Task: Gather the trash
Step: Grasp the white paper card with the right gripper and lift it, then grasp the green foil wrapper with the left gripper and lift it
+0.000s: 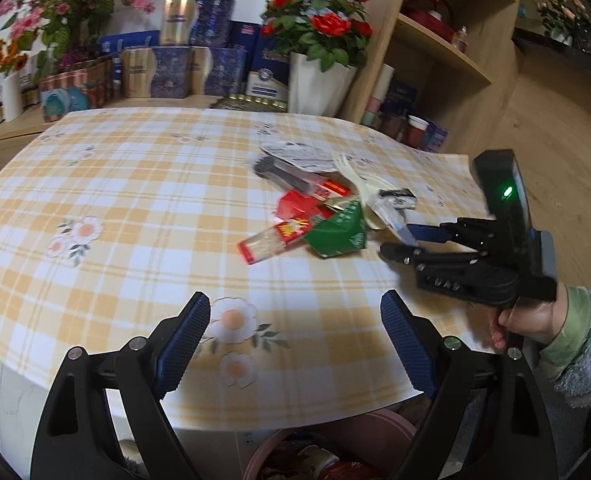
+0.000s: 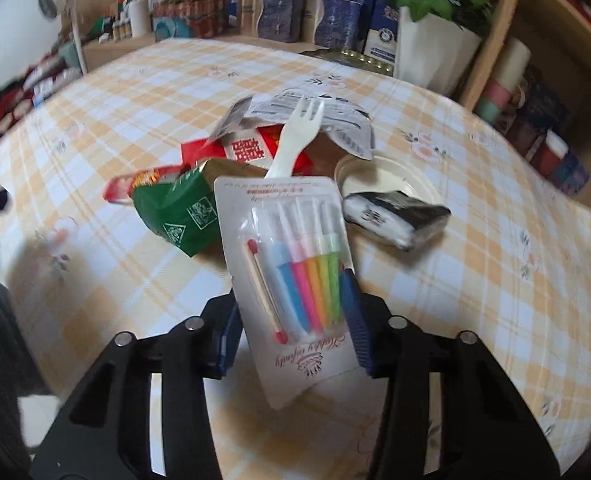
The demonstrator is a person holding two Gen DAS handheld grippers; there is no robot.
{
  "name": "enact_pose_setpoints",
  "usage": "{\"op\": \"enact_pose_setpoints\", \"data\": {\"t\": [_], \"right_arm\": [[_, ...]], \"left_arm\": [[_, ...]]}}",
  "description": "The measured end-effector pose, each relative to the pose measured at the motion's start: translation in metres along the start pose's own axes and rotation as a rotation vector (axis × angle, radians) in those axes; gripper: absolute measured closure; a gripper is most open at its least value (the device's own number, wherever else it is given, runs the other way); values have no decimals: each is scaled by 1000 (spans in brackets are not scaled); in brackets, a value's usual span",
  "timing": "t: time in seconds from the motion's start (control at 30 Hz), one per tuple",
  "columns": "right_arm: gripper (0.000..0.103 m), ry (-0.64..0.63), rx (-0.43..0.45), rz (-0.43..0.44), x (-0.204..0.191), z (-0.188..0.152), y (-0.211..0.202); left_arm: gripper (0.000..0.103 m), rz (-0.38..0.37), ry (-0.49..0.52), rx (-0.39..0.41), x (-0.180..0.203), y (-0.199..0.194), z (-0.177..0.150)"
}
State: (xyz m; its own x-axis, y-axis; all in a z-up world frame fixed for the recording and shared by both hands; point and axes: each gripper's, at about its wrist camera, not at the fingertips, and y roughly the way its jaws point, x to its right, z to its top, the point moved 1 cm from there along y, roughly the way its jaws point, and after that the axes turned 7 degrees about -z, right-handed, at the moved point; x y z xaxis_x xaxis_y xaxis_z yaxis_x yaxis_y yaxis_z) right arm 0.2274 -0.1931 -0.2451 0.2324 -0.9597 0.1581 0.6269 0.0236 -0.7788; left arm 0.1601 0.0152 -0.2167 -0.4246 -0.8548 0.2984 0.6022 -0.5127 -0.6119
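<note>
The right gripper [image 2: 295,328] points down at the surface [image 2: 475,280], which has a yellow checked cloth on it. A hand [image 1: 527,320] in a fuzzy blue sleeve [image 1: 587,344] holds it from behind. Its fingers [image 2: 357,320] are partly closed with a candle pack [image 2: 291,276] between them. The right finger touches the edge of the pack. The left finger is just beside the other edge, and I cannot tell if it presses on it. The pack sticks out past the fingertips, toward the trash pile.

Just past the pack lie a green wrapper [image 2: 179,216], a white plastic fork [image 2: 295,140], a red carton [image 2: 247,150] and a black and white packet [image 2: 395,216]. The packet is to the right of the fingertips.

The left gripper [image 1: 295,344] points down at the near edge of the surface. Its fingers [image 1: 183,344] are wide apart and hold nothing. The trash pile lies well ahead of them and to the right. A pink bin [image 1: 375,424] sits below the fingers, under the edge of the surface.
</note>
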Motion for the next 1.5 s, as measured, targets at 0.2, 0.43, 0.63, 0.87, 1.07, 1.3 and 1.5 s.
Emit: {"op": "enact_pose_setpoints", "data": {"t": [0.2, 0.43, 0.63, 0.87, 1.07, 1.3, 1.5], "right_arm": [[89, 158, 52, 61, 29, -6, -24], [89, 299, 98, 102, 51, -15, -48], [89, 349, 91, 112, 60, -28, -53], [89, 382, 87, 116, 68, -38, -55], [89, 399, 85, 115, 72, -45, -59], [89, 412, 91, 108, 73, -49, -65], [89, 409, 92, 97, 70, -50, -71]], "left_arm": [[25, -75, 31, -40, 15, 24, 16], [33, -86, 120, -74, 32, 69, 44], [57, -32, 202, -113, 41, 102, 60], [63, -15, 192, -150, 43, 126, 65], [81, -9, 226, -111, 47, 119, 68], [83, -26, 242, -43, 51, 85, 79], [83, -37, 215, -12, 52, 58, 80]]}}
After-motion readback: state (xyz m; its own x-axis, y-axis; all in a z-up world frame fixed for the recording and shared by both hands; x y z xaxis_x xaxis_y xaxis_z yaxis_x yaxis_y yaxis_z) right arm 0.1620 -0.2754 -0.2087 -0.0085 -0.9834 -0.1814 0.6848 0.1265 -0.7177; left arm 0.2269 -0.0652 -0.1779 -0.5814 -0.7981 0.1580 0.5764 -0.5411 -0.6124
